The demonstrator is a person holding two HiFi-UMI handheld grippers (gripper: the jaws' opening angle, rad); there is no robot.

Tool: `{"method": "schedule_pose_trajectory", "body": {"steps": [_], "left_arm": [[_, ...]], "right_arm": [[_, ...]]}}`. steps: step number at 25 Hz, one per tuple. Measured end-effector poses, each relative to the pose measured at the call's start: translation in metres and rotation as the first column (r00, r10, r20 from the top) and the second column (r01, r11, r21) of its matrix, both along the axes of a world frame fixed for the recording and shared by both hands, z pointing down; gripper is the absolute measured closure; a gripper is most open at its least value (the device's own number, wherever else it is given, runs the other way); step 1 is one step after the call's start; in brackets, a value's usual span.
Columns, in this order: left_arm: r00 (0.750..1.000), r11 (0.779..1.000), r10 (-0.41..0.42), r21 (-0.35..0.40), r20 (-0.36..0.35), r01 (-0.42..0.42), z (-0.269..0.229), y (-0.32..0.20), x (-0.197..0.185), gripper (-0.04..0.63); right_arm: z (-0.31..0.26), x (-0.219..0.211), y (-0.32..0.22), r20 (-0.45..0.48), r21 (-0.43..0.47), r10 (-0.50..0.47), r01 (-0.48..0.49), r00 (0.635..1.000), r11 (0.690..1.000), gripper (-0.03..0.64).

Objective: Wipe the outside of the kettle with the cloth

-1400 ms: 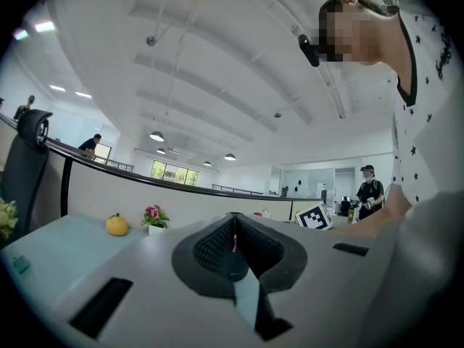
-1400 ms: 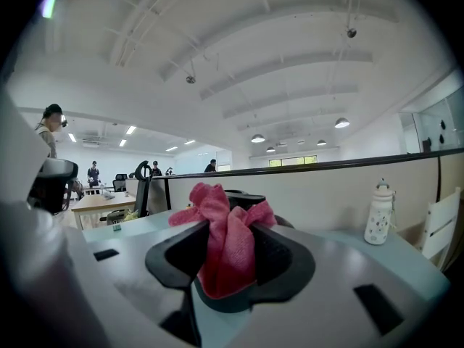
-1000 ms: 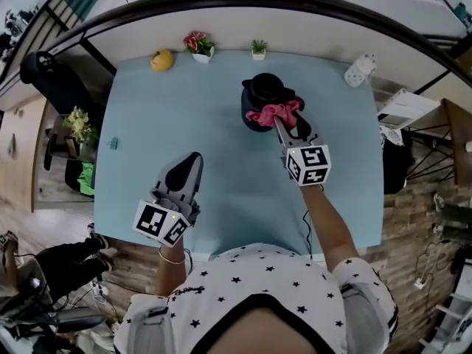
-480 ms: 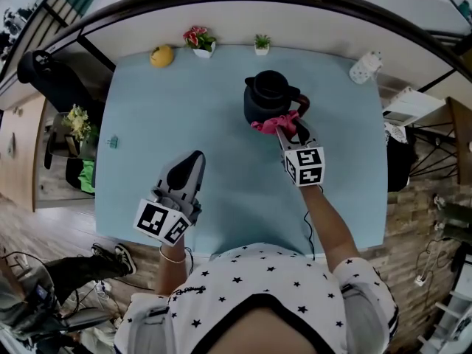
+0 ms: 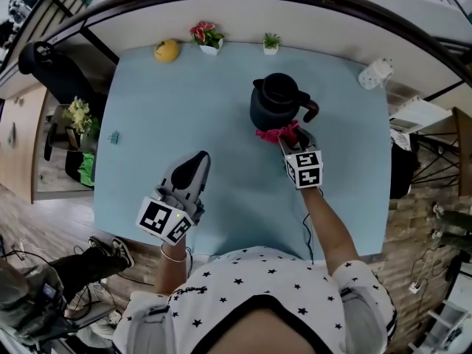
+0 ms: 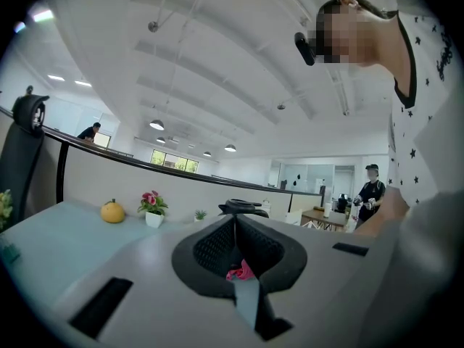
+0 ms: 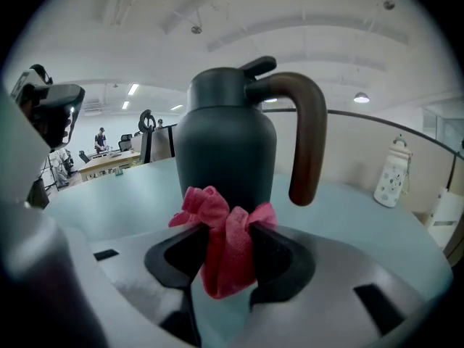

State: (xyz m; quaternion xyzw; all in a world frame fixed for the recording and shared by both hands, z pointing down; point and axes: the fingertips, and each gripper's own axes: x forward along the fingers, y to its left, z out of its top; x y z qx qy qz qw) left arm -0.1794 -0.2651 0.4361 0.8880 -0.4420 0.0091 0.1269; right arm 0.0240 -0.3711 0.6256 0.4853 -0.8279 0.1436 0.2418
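Note:
A dark kettle (image 5: 276, 103) with a brown handle (image 5: 313, 110) stands upright on the pale blue table (image 5: 147, 109). My right gripper (image 5: 287, 136) is shut on a pink cloth (image 5: 277, 133) and presses it against the near lower side of the kettle (image 7: 225, 151). In the right gripper view the cloth (image 7: 223, 241) bunches between the jaws, just in front of the kettle body. My left gripper (image 5: 196, 159) rests low over the table at front left, jaws shut with nothing in them. Over its tips the kettle (image 6: 245, 208) shows far off.
At the table's far edge sit a yellow fruit (image 5: 167, 50), a potted red flower (image 5: 205, 35) and a small green plant (image 5: 271, 43). A white patterned bottle (image 5: 376, 73) stands at the far right corner. A small teal clip (image 5: 113, 138) lies near the left edge.
My right gripper has carried the cloth down from the kettle's upper side, by the handle, to its lower near side. The left gripper has stayed put.

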Motion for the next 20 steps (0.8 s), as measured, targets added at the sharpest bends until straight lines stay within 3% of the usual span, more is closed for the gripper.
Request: {"method": "schedule_pose_trajectory", "body": {"steps": [10, 13, 16, 20], "left_arm": [[0.999, 1.0, -0.025, 0.001, 0.022, 0.025, -0.002, -0.006, -0.002, 0.565], [0.999, 1.0, -0.023, 0.013, 0.026, 0.023, -0.006, -0.001, 0.0, 0.565], [0.999, 0.999, -0.024, 0.022, 0.034, 0.023, -0.01, 0.004, -0.001, 0.565], [0.999, 0.999, -0.028, 0.029, 0.038, 0.027, -0.014, 0.014, -0.002, 0.565]], "right_arm": [[0.014, -0.001, -0.001, -0.025, -0.035, -0.029, 0.028, 0.999, 0.999, 0.443], [0.0, -0.001, 0.011, 0.013, -0.022, -0.011, 0.011, 1.0, 1.0, 0.448], [-0.029, -0.004, 0.024, 0.088, 0.018, 0.006, -0.008, 0.996, 1.0, 0.449], [-0.087, -0.017, 0.03, 0.132, 0.15, -0.042, 0.022, 0.99, 0.988, 0.449]]}}
